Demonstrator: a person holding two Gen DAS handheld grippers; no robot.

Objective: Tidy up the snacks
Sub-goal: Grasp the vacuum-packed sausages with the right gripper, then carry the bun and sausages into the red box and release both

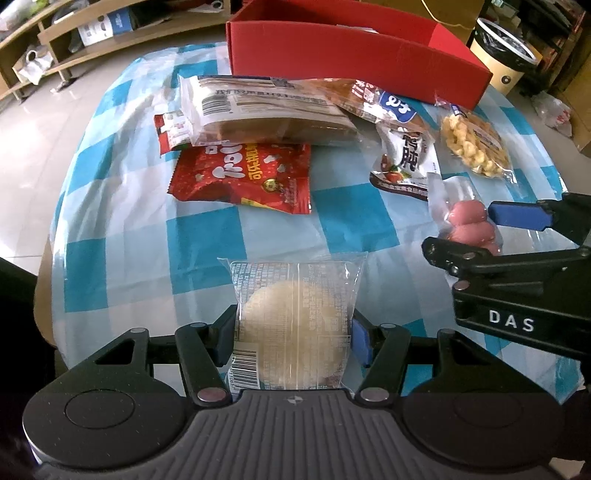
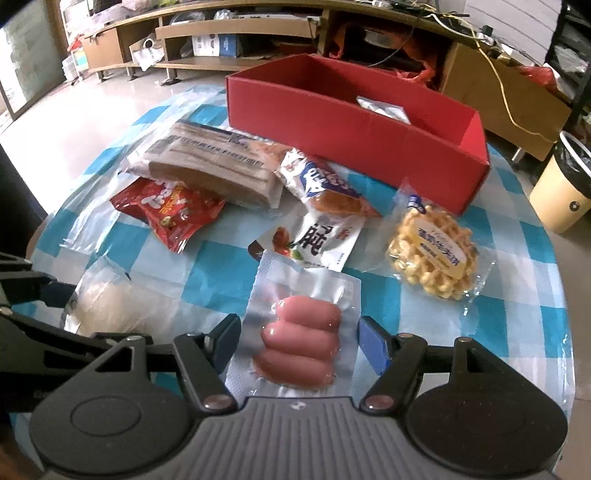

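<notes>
Both grippers point steeply down at the table: the left gripper (image 1: 293, 338) has its pads pressed on either side of a clear-wrapped round pastry (image 1: 293, 328), while the right gripper (image 2: 299, 343) straddles a vacuum pack of three sausages (image 2: 301, 341), though whether its pads touch the pack I cannot tell. The remaining snacks lie on a blue-checked tablecloth (image 2: 225, 266) before an open red box (image 2: 354, 125), with wooden shelves (image 2: 221, 29) across the tiled floor behind.

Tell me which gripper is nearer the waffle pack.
Right. The right gripper straddles the sausage pack, just beside the waffle pack. The left gripper grips the round cake pack, farther away.
</notes>
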